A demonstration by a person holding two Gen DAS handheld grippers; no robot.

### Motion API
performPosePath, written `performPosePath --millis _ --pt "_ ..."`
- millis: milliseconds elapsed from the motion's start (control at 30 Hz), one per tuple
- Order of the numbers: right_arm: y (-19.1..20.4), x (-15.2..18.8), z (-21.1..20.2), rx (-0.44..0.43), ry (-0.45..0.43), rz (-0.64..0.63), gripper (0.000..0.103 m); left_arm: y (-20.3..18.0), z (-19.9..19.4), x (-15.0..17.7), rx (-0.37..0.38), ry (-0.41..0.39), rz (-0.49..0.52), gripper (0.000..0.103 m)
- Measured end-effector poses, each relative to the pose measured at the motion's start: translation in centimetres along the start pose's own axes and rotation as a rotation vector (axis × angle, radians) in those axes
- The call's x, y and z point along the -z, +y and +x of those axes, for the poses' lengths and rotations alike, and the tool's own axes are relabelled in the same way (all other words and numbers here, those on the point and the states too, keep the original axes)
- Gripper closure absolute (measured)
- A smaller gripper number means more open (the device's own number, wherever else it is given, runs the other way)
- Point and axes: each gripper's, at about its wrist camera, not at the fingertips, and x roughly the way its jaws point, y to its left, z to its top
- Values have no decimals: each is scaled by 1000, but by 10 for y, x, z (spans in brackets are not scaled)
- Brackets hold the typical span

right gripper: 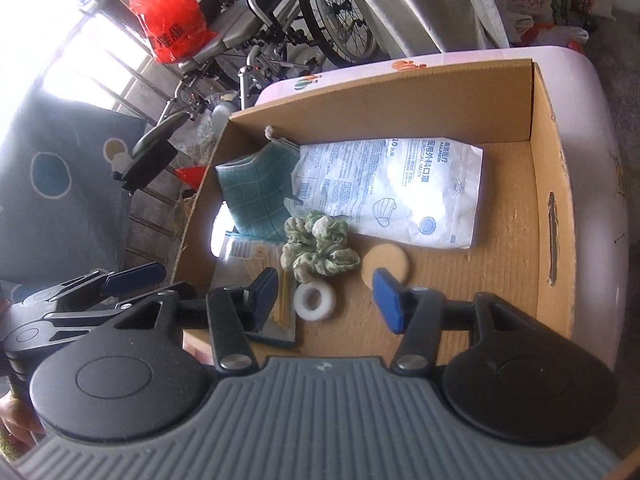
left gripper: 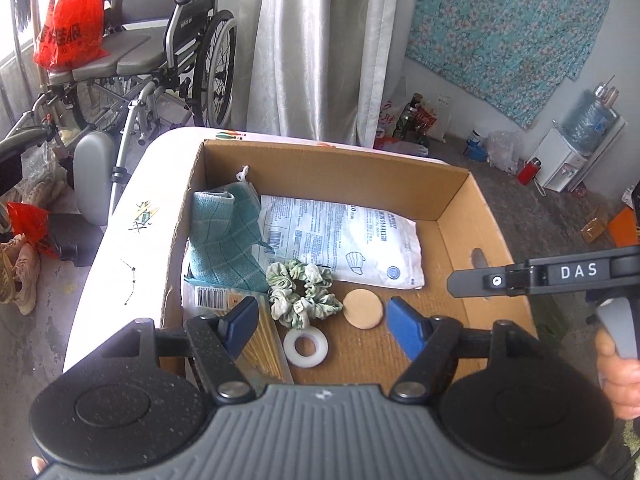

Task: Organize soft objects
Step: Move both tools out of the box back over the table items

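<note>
Scrunchie: green-and-white ruffled fabric scrunchie [left gripper: 302,293] lies on the floor of the open brown cardboard box [left gripper: 452,200], near its middle, held by nothing.
Towel: teal checked cloth towel [left gripper: 224,236] is bunched at the box's left side, just beside the scrunchie.
Mask pack: white printed plastic pack of surgical masks [left gripper: 344,240] lies flat behind the scrunchie, its near edge touching it.
Puff: round tan sponge puff [left gripper: 362,309] rests just right of the scrunchie.
Tape: white roll of tape [left gripper: 305,348] sits in front of the scrunchie, lying flat.
Sticks: clear packet of thin wooden sticks with a barcode label [left gripper: 256,332] lies along the left wall, partly under the towel.
Left gripper [left gripper: 322,322]: blue-padded jaws spread apart, empty, hovering above the tape and puff.
Right gripper [right gripper: 326,294]: jaws apart, nothing between them, above the same items.
Support: box stands on a pale pink table [left gripper: 132,216].
Beyond: a wheelchair [left gripper: 172,64] carrying a red plastic bag [left gripper: 72,20].
</note>
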Motion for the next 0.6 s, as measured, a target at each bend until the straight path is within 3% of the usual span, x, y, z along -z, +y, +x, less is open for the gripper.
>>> performPosePath --millis 200,367,600 --pt "14 49 -88 -43 -121 -49 49 -21 -52 44 56 -41 56 28" --pt "5 112 -148 -61 -211 -46 46 -38 -72 90 106 -54 88 24" --pt "-22 188 -175 3 -255 -8 37 -55 -64 149 216 -37 44 24"
